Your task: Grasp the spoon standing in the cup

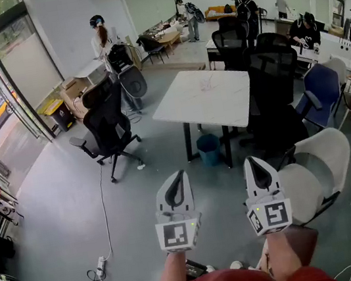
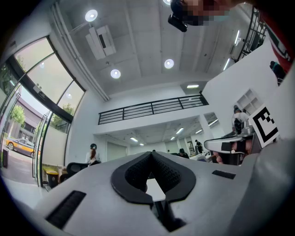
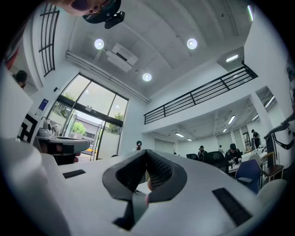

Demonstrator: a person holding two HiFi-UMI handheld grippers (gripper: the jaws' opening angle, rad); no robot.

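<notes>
My left gripper (image 1: 175, 182) and right gripper (image 1: 258, 165) are held side by side in front of me, well above the floor. Both point toward a white table (image 1: 186, 104) some way ahead. Each pair of jaws meets at the tips, shut with nothing between them. In the left gripper view the left gripper (image 2: 150, 155) tilts up toward the ceiling, and in the right gripper view the right gripper (image 3: 146, 152) does the same. A faint small object (image 1: 206, 84) stands on the table, too small to tell as a cup or spoon.
A black office chair (image 1: 107, 124) stands left of the table, with more black chairs (image 1: 273, 87) and a blue one (image 1: 319, 93) on its right. A pale chair (image 1: 317, 169) is close by my right gripper. A blue bin (image 1: 208, 149) sits under the table. A cable and power strip (image 1: 102, 267) lie on the floor. People stand at the back.
</notes>
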